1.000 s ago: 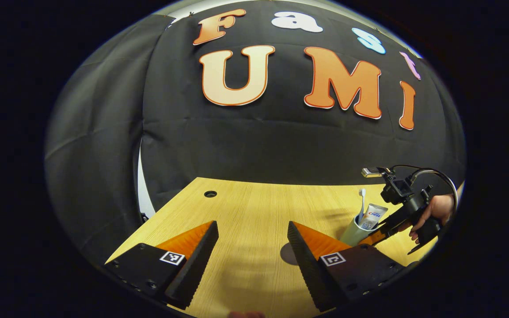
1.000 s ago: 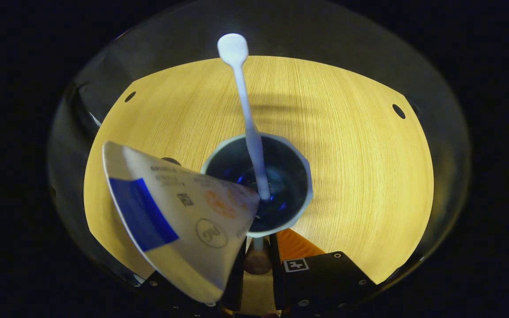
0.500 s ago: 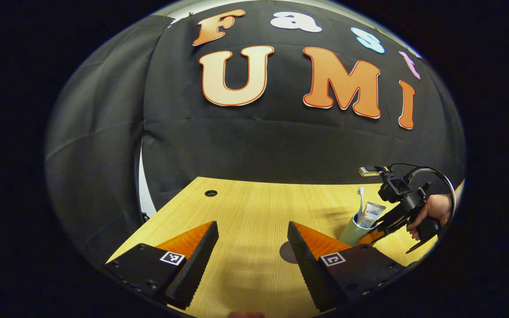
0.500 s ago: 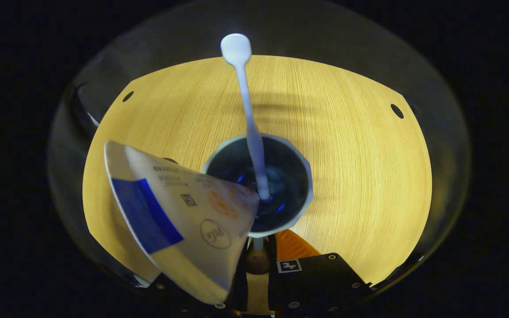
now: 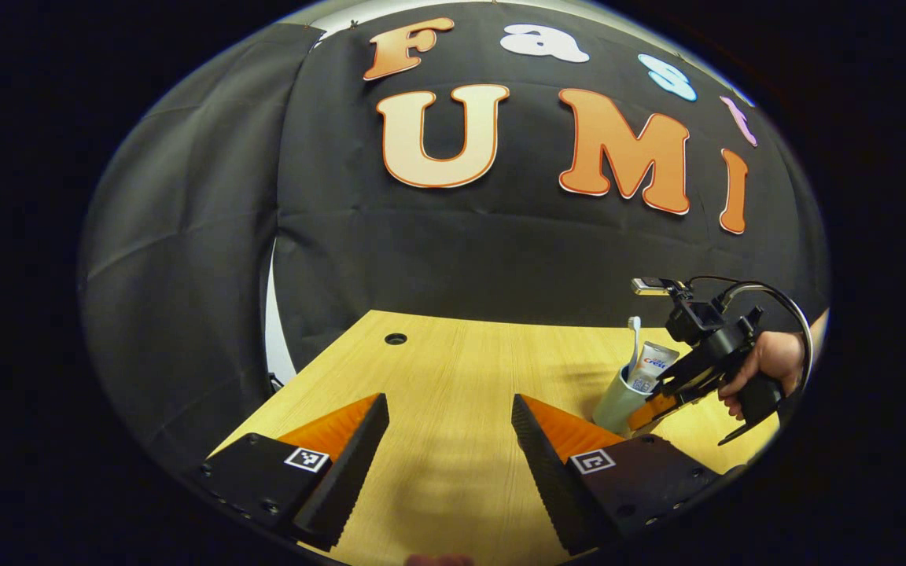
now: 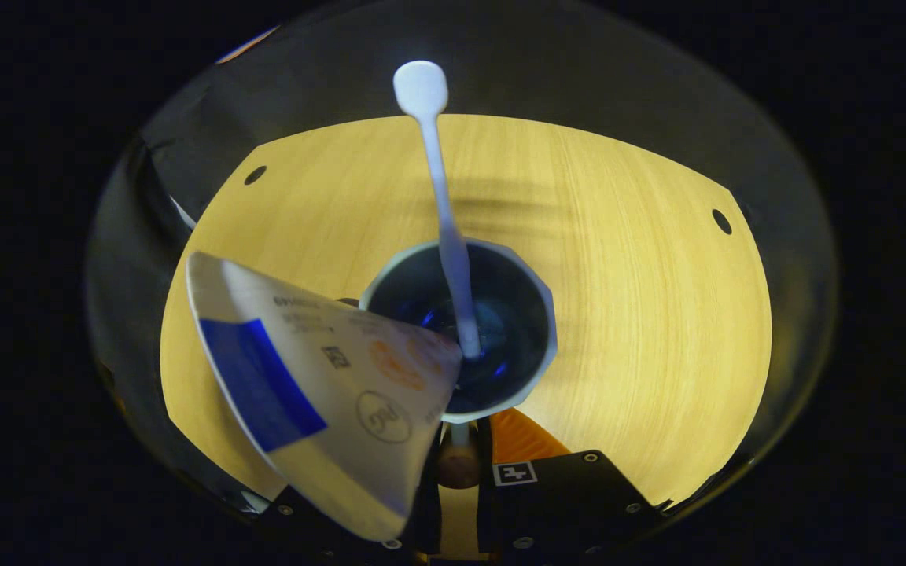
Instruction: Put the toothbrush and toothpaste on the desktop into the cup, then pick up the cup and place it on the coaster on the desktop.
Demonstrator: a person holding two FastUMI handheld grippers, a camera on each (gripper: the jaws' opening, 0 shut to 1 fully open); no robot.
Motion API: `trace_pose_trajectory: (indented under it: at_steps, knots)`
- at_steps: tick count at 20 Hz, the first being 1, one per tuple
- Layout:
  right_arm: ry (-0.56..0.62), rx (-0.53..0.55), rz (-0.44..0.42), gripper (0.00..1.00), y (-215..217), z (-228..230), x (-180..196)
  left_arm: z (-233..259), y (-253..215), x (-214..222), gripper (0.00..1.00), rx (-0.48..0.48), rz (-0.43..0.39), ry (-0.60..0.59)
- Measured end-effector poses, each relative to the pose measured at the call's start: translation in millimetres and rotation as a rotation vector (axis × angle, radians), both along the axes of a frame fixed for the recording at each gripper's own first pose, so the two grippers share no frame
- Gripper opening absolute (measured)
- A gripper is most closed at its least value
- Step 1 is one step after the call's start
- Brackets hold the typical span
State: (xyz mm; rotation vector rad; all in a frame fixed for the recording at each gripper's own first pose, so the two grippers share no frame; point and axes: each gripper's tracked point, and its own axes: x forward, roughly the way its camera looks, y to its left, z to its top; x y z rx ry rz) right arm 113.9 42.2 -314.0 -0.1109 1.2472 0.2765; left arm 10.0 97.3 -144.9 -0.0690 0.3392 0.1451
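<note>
Step in hand: carrying cup (image 5: 616,401) to coaster. Toothbrush (image 6: 441,196) and toothpaste (image 6: 319,393) inside cup, lifted off desktop (image 5: 453,377) near right edge. Right gripper (image 5: 661,398) pinching cup rim. Left gripper (image 5: 445,464) wide open, empty. Next: locate coaster, lower level, release.

In the right gripper view the toothpaste (image 6: 319,393) hides the right gripper's (image 6: 459,440) left finger; its grip on the cup (image 6: 535,369) cannot be judged.
</note>
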Motion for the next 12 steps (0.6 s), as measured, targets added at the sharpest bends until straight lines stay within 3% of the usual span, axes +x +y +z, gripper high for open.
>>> trace_pose_trajectory:
  at_steps: [5, 9, 12]
  knots:
    - [-0.001, 0.011, 0.057, 0.22, 10, 1, 9, 1, 25, -15, 0.95, -0.002, 0.034, -0.002]
    - [0.008, 0.007, 0.087, 0.22, 43, -6, -1, -2, 47, -25, 0.99, 0.007, 0.063, 0.009]
    - [0.019, -0.004, 0.084, 0.22, 52, -11, -4, -1, 61, -27, 0.95, 0.019, 0.074, 0.014]
